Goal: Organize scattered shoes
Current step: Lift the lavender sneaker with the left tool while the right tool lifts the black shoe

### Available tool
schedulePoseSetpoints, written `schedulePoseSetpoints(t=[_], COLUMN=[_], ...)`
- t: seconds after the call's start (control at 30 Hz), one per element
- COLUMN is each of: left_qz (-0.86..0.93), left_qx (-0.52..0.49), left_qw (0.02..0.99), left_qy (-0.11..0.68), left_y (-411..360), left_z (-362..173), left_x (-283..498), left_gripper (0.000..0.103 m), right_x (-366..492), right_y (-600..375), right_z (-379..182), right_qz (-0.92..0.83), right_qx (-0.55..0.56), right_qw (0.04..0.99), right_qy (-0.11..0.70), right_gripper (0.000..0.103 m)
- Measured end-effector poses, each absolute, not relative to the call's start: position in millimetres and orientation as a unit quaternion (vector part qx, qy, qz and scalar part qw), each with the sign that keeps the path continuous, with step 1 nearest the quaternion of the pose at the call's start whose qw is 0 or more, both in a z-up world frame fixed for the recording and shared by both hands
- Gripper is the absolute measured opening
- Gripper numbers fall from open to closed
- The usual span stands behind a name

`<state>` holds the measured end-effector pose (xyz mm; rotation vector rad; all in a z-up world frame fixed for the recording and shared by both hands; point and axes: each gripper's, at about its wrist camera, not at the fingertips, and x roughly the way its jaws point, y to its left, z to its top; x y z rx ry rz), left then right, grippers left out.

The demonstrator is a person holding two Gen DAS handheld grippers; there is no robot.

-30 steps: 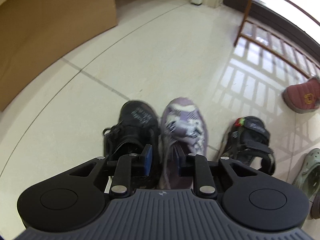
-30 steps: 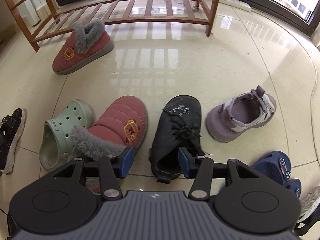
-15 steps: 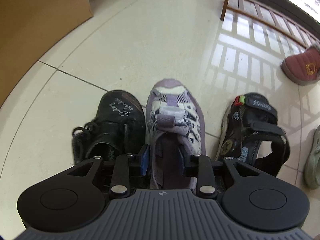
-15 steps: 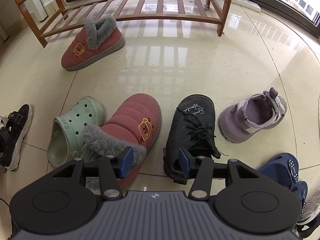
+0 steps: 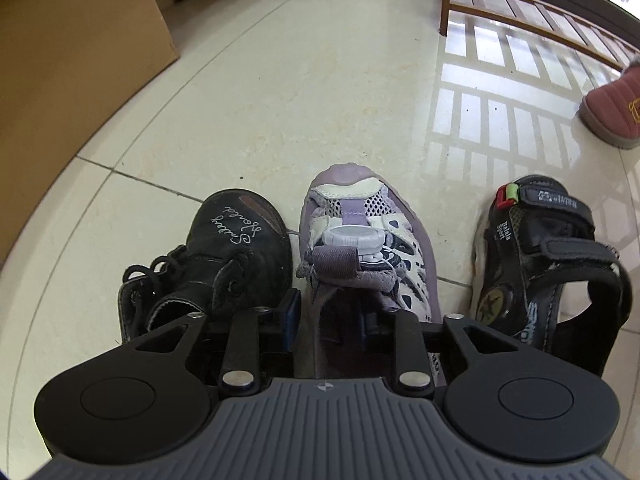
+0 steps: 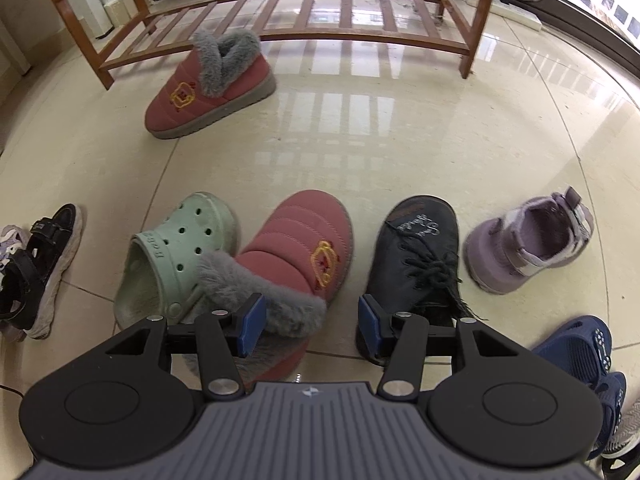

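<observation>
**Left gripper closing on the purple sneaker's collar**

The left gripper (image 5: 326,316) was closing its jaws on the near side wall of the purple sneaker (image 5: 360,240), which stood on the floor (image 5: 300,100) between a black lace-up shoe (image 5: 236,248) and a black sandal (image 5: 536,256). A good grip probably needed a deep, firm bite before lifting. Only the right view showed the spread, empty right gripper (image 6: 308,322) above the red furry slipper (image 6: 296,256), and farther, the wooden rack (image 6: 360,36).

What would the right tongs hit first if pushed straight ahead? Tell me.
Most likely the near red fur-lined slipper: its grey cuff lies right at the left fingertip of the right tongs, which stand open. The black lace-up shoe sits by the other fingertip. Depth is uncertain.
</observation>
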<state>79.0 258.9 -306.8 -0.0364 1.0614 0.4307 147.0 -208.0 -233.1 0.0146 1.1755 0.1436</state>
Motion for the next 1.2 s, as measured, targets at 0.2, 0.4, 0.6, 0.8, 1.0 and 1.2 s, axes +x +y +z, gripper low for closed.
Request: schedulePoseSetpoints(t=[0.2,0.4,0.6,0.8,1.0,1.2], left_qz=[0.213,0.213,0.213,0.215,0.246,0.281], left_qx=[-0.071,-0.103,-0.139,-0.167,-0.193,-0.210], left_qw=[0.846,0.851,0.855,0.854,0.843,0.827], left_qy=[0.483,0.468,0.453,0.444,0.438,0.439], left_y=[273,272,269,266,273,282], left_z=[-296,-279,-260,-237,-225,-220], left_x=[73,55,22,-24,-66,-93], left_gripper=[0.005,0.005,0.005,0.005,0.005,0.005], right_x=[150,160,167,167,159,141], right_y=[-192,-163,-96,-11,76,153], right_z=[-227,-211,-189,-186,-197,-206], right_qz=[0.091,0.132,0.220,0.300,0.358,0.394], right_qx=[0.000,-0.028,-0.078,-0.104,-0.117,-0.124], right_qw=[0.832,0.833,0.825,0.792,0.753,0.743], right_qy=[0.547,0.536,0.515,0.521,0.539,0.526], right_gripper=[0.057,0.057,0.057,0.057,0.057,0.057])
